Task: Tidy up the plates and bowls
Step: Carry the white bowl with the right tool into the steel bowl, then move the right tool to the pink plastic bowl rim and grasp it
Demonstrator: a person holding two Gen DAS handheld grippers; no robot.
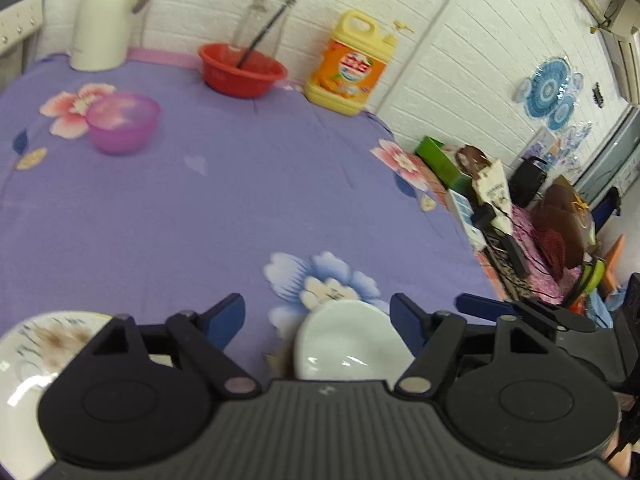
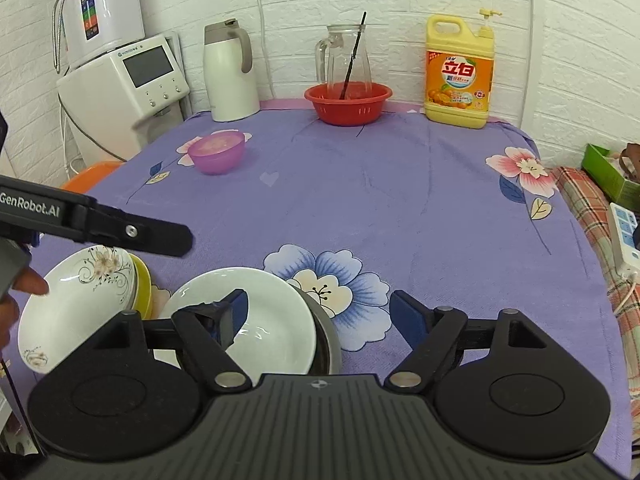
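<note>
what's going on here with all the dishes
A person is sorting dishes on a table under a purple floral cloth, one two-finger tool in each hand. The right tool is open, its left finger over a plain white plate that sits on a darker dish. The left tool is also open and holds nothing. A flower-patterned white bowl leans nearby; a translucent purple bowl waits further back.

On the desk [image 2: 360,200], the plain plate [image 2: 256,316] lies at the near edge, on top of a darker dish [image 2: 328,344]. Left of it stands the flowered bowl [image 2: 72,304], nested in another bowl [image 2: 143,288]. Farther back on the left sits a small bowl [image 2: 218,152]. Along the wall stand a thermos [image 2: 230,72], a basket [image 2: 347,102] with a glass jug [image 2: 346,60] in it, and a detergent bottle [image 2: 459,72] at the right.
</note>
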